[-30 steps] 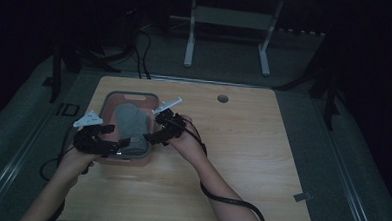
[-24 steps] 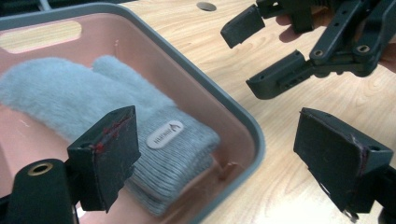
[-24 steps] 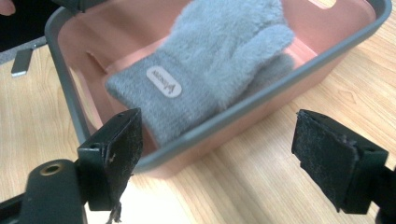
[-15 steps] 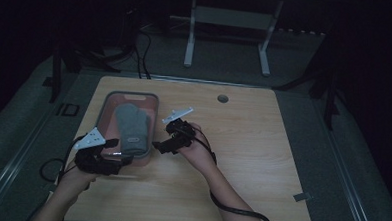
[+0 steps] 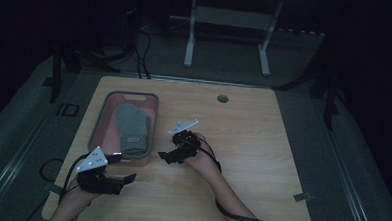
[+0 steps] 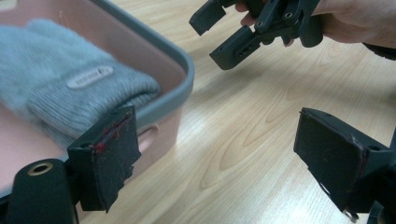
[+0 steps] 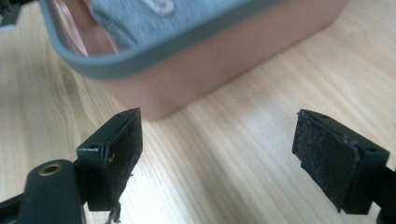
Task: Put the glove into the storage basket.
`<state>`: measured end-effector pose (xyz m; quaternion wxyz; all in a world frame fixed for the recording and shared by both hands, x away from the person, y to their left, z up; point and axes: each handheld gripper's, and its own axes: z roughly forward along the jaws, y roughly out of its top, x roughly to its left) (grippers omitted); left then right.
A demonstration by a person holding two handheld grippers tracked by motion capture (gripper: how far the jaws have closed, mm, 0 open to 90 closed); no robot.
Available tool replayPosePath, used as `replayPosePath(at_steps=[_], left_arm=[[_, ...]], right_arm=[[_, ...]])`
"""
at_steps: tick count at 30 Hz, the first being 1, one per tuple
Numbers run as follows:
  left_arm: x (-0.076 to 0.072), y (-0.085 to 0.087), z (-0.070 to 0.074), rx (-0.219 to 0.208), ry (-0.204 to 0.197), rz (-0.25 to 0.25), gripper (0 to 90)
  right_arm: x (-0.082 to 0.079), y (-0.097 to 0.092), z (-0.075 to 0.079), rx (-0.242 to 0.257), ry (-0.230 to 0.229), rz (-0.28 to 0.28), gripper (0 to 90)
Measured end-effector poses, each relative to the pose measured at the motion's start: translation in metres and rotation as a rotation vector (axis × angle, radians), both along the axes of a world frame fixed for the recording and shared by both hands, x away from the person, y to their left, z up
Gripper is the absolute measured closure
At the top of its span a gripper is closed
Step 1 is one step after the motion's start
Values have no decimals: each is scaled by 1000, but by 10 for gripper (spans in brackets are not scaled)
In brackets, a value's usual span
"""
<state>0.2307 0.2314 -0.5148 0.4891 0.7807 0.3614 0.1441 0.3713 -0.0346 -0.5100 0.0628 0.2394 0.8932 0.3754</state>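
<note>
The grey knitted glove (image 5: 132, 127) lies flat inside the pink bin (image 5: 107, 102) with the grey rim, which sits on the left half of the wooden table (image 5: 262, 143); in the left gripper view the glove's cuff (image 6: 93, 100) reaches close to the bin's near corner, with a small label sewn on it. Neither tool holds anything. The left gripper (image 5: 123, 180) hangs low over the table just off the bin's near end, its jaws spread wide and empty, and the right gripper (image 5: 164, 156) sits just beside the bin's right wall, its jaws likewise spread with nothing but bare wood between them. The likeliest trouble, as I judge it, is the bin itself: it looks light, and either tool so near a wall could nudge it and slide it across the smooth tabletop, or tip it if a jaw catches under the rim. If the glove is to be reached again, a jaw coming in low could strike the rim instead of clearing it. The soft knit could also snag on the worn, rough pads (image 7: 334, 161) and trail out of the bin. The two tools stand near each other, so a careless crossing could knock them together, and the trailing cable (image 5: 239, 217) could drag along the table.
</note>
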Motion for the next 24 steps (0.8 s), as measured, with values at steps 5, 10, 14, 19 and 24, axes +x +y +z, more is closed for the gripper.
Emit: replayPosePath(at_steps=[5, 10, 14, 19, 24], left_arm=[[-1, -3, -20, 6, 9, -11, 147], [-2, -6, -37, 31, 10, -23, 147], [-1, -7, -46, 47, 23, -35, 147], [-1, -6, -47, 42, 27, -29, 147], [0, -4, -49, 41, 27, -18, 147]], right_arm=[[-1, -5, -15, -8, 14, 4, 160], [-2, -12, -31, -4, 11, 11, 153], [-3, -18, -40, -13, -9, 9, 144], [-3, -24, -47, -18, -42, 16, 142], [-2, -25, -48, -16, -42, 18, 141]])
